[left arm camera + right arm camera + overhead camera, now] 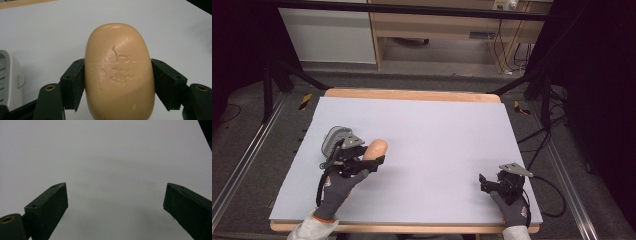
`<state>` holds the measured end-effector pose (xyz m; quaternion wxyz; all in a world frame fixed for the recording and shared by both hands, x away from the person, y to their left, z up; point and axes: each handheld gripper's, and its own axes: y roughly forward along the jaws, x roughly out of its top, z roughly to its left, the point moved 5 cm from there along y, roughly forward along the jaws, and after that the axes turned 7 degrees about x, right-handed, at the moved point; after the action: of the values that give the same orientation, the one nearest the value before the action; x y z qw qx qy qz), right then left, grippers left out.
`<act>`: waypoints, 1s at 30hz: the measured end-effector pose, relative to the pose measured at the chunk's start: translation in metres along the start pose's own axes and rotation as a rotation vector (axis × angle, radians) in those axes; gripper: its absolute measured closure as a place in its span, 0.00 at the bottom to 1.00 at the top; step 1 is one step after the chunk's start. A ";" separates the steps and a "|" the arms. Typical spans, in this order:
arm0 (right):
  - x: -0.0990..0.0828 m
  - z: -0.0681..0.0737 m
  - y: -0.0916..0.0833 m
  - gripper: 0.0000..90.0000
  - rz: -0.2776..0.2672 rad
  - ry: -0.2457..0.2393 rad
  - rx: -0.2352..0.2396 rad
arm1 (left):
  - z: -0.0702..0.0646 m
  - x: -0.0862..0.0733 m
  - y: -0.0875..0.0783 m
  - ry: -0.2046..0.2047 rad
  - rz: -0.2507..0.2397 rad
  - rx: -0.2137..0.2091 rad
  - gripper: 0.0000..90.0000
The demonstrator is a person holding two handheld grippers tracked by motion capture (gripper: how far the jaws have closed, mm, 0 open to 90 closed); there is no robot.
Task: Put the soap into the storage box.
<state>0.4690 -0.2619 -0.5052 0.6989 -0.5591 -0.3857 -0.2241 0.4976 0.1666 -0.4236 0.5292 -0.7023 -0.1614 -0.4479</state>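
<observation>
Smooth oval tan soap bar [119, 75], faintly embossed, between left hand-held gripper [119, 85] jaws.

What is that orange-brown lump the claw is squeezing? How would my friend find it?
Look at the left side of the grey table, beside the white dish. The left gripper pinches a soap bar there: smooth, oval, tan, with a stamped mark.

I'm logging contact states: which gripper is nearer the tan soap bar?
Left. The left gripper has its fingers clamped on both sides of the soap bar. The right gripper sits open, far across the table, near its right edge.
</observation>
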 end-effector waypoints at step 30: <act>0.000 0.001 0.000 0.06 -0.001 -0.013 0.002 | 0.078 0.006 -0.012 -0.104 -0.039 0.103 0.35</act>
<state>0.4691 -0.2607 -0.5051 0.6968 -0.5598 -0.3905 -0.2206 0.5284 0.2392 -0.4149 0.5465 -0.6932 -0.2253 -0.4123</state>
